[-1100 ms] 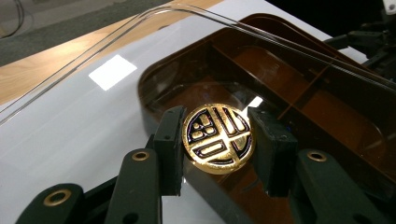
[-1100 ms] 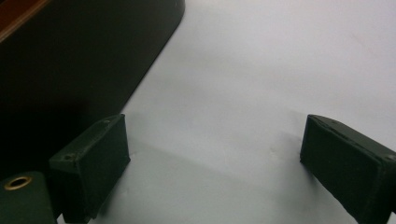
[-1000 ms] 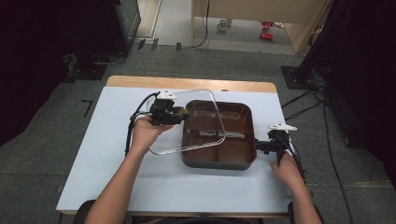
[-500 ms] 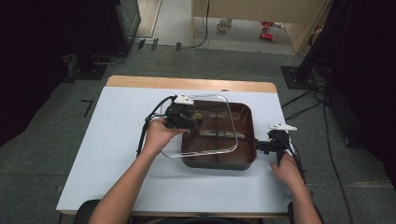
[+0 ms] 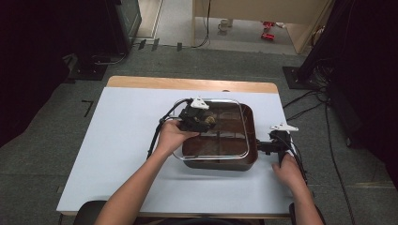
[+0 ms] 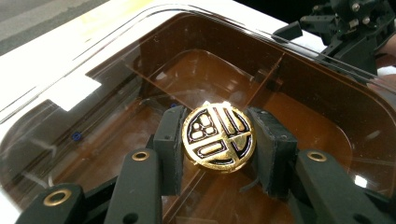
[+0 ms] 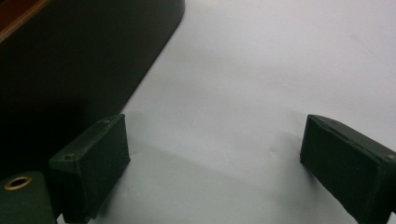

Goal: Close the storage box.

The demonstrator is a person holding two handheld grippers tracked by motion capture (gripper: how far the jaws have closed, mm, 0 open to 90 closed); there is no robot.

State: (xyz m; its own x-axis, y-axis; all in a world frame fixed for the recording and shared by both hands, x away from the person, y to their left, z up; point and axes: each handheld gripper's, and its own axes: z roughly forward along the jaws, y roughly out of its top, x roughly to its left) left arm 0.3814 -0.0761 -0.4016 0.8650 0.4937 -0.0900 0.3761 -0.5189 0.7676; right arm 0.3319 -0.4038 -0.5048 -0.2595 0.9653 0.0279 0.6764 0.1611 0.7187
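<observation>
fingers (image 6: 273, 154) around gold-knobbed clear lid (image 6: 116, 70)

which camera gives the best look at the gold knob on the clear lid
The left gripper view: the gold knob sits large and sharp between the left tongs. In the high view it's a small speck by that hand.

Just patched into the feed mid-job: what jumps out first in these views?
The left gripper clamps a round gold knob on a clear lid lying over the brown divided pan at mid-table. The right gripper rests open on the white table, beside the pan's right edge.
</observation>
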